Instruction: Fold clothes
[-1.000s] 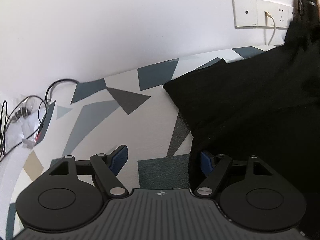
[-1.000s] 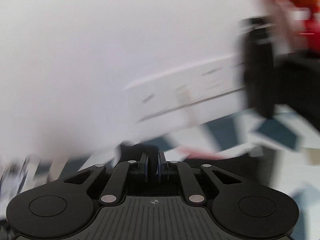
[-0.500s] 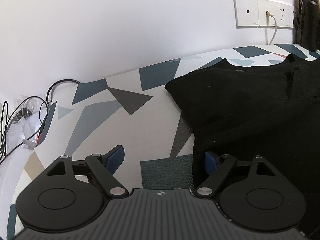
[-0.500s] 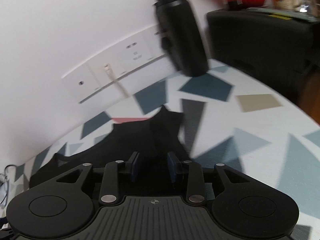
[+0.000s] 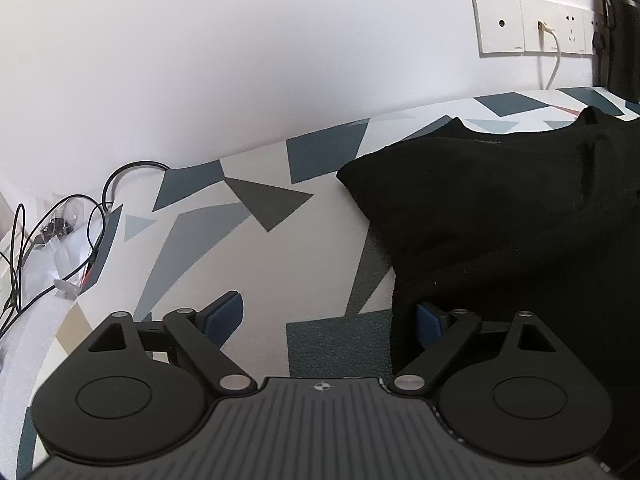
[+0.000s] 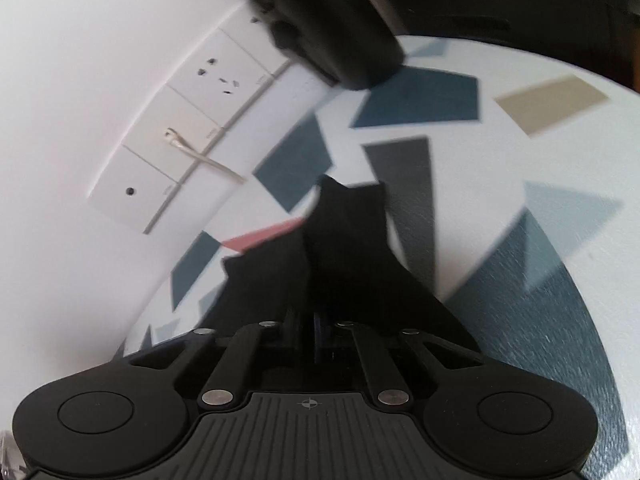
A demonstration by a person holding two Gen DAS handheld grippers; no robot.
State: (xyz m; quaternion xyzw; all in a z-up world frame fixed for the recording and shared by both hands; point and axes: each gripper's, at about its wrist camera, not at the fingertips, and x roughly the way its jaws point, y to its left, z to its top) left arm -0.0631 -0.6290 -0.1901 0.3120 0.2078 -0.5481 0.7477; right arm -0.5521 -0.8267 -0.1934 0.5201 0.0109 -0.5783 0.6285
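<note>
- Lying on the table (image 5: 256,248), the black garment (image 5: 500,220) covers the right part of the left wrist view; its fabric is matte, with soft folds and a notched far edge near the wall.
- In the right wrist view, a narrow tongue of the same garment (image 6: 344,248) runs forward from the fingers across the patterned top.
- Right hand-held gripper (image 6: 308,320): jaws drawn together, pinching that fold of black cloth between the pads.
- Left hand-held gripper (image 5: 328,316): jaws stand wide and have just been opening further; the right pad sits at the garment's near edge, the left pad (image 5: 226,314) over bare table, nothing pressed between them.
- Table surface: white with grey, blue, beige and red geometric patches.
- Surroundings: a white socket panel (image 5: 532,26) on the wall with a pale cable (image 5: 554,60) plugged in; a black bottle (image 5: 622,32) stands at the far right by the wall, just beyond the garment.
- Black wires (image 5: 52,232) and clear packaging lie off the table's left edge.
- Open room: bare table to the left of the garment, up to the wall.
</note>
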